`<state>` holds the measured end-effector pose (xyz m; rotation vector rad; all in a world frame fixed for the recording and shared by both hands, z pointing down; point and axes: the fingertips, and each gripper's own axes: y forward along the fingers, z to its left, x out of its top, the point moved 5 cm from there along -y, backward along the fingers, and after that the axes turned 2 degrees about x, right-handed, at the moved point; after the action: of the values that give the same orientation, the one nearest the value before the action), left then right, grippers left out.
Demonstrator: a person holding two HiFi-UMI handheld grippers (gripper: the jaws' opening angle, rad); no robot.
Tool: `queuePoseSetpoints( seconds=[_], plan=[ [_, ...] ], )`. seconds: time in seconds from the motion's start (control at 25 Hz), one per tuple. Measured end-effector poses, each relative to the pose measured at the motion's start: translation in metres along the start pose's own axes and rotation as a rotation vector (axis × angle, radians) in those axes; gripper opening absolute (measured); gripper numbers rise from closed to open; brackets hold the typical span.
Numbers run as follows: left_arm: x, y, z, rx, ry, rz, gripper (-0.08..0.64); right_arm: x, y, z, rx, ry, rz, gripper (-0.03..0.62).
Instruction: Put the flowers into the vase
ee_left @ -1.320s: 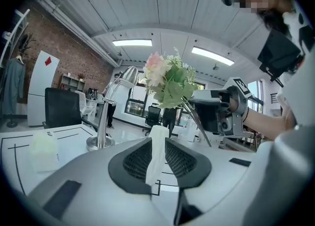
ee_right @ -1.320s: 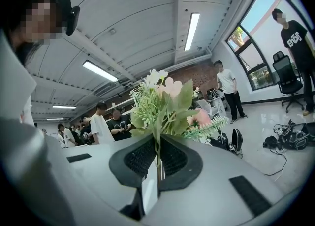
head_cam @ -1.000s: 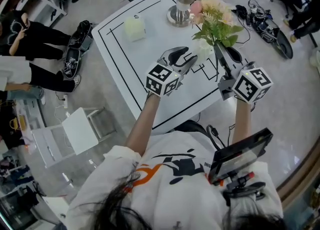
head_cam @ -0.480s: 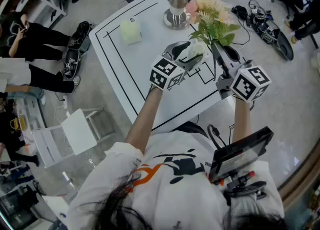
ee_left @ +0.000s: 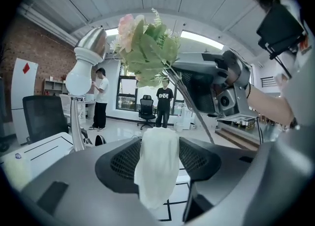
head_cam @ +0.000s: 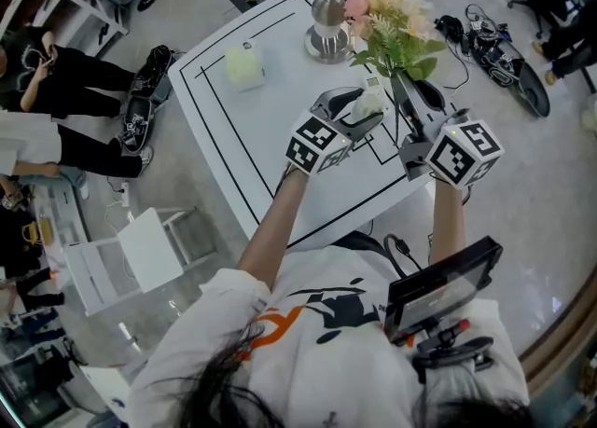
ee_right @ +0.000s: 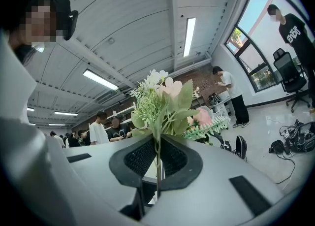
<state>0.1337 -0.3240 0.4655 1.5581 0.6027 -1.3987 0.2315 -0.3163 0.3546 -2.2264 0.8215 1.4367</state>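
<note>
A silver vase [head_cam: 328,14] stands on a round foot at the far edge of the white table [head_cam: 242,137]; it also shows in the left gripper view [ee_left: 84,65]. My right gripper [head_cam: 410,90] is shut on the thin stems of a pink, cream and green bouquet [head_cam: 392,25], held upright just right of the vase. The stem runs between its pads [ee_right: 157,158], under the blooms [ee_right: 165,102]. My left gripper [head_cam: 362,107] stands wide open beside the stems. A limp white bloom [ee_left: 156,168] hangs between its jaws [ee_left: 157,156]. I cannot tell whether the pads touch it.
A pale yellow-green block [head_cam: 244,67] sits on the table left of the vase. A white stool [head_cam: 140,249] stands at the near left. People sit on the floor at the left [head_cam: 56,72]. Cables and gear [head_cam: 490,39] lie on the floor at the right.
My left gripper has moved right towards the bouquet and its jaws stand wider, with the white bloom now between them. The right gripper and bouquet have drifted slightly towards the vase.
</note>
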Motion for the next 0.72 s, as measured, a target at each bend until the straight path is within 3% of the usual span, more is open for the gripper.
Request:
queuePoseSetpoints(
  seconds=[0.4,0.72],
  plan=[
    [0.003,0.002,0.006,-0.004,-0.011,0.016,0.253,0.034,0.019,-0.002,-0.004,-0.049,-0.114,0.026],
    [0.005,0.002,0.005,0.001,-0.008,0.025,0.253,0.051,0.037,0.006,0.022,-0.103,-0.272,0.026]
  ],
)
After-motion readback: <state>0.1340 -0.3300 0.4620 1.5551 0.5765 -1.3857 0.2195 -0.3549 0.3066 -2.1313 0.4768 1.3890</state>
